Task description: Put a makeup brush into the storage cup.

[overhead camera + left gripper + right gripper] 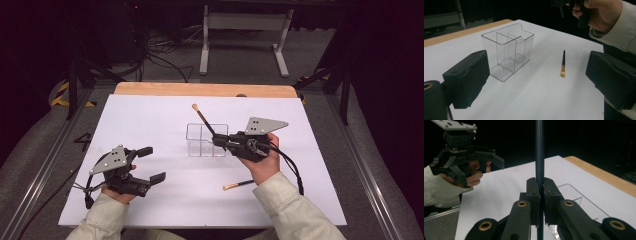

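Observation:
A clear plastic organiser [206, 140] with several compartments stands mid-table on the white sheet. My right gripper [217, 140] hovers at its right side, shut on the black handle of a makeup brush [202, 118] whose tan tip points up and away. In the right gripper view the jaws [540, 192] pinch that handle [539, 157] upright. A second brush [239, 185] lies flat on the sheet near the right forearm. My left gripper [152, 164] rests low at the front left, open with nothing between its jaws. Its own view looks past them at the organiser [507, 50] and the lying brush [563, 63].
The white sheet [150, 115] covers the table, with a wooden strip [200, 89] along the far edge. Beyond it stand a white metal frame [245, 22] and floor cables [160, 50]. Metal rails [45, 165] run along both sides.

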A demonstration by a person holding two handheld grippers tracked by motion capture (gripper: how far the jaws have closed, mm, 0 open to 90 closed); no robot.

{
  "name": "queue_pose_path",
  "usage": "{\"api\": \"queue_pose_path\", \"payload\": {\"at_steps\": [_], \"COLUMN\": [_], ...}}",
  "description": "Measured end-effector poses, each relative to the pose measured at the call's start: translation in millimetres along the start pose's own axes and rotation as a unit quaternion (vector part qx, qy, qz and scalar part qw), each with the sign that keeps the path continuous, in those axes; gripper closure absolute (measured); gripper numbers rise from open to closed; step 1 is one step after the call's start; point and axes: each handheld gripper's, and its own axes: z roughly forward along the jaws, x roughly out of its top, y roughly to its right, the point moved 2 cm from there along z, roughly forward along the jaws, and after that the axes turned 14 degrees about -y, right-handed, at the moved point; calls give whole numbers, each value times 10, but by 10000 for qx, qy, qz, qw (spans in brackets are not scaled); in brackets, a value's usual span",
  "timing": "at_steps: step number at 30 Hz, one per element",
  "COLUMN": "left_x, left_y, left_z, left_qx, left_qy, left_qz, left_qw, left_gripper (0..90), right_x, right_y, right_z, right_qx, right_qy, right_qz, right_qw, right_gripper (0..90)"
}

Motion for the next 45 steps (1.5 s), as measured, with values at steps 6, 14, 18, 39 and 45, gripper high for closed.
{"api": "queue_pose_path", "payload": {"at_steps": [6,14,18,39,45], "left_x": [-34,-53,-55,-93,-91], "left_y": [-18,-22,-15,0,1], "left_z": [4,53,50,66,85], "left_qx": [45,59,90,154,144], "left_qy": [69,-87,-96,-228,-260], "left_qz": [-45,-5,42,72,130], "left_qw": [10000,9999,9999,9996,9995], "left_gripper": [57,59,59,63,63], "right_x": [-22,-28,-18,-32,-68], "right_y": [24,44,80,261,308], "right_z": [67,147,193,503,622], "right_qx": [-192,-566,-800,-1022,-1111], "right_qy": [274,416,480,666,477], "right_qz": [134,263,393,810,912], "right_qw": [9994,9972,9949,9892,9885], "right_gripper": [846,847,847,847,847]}}
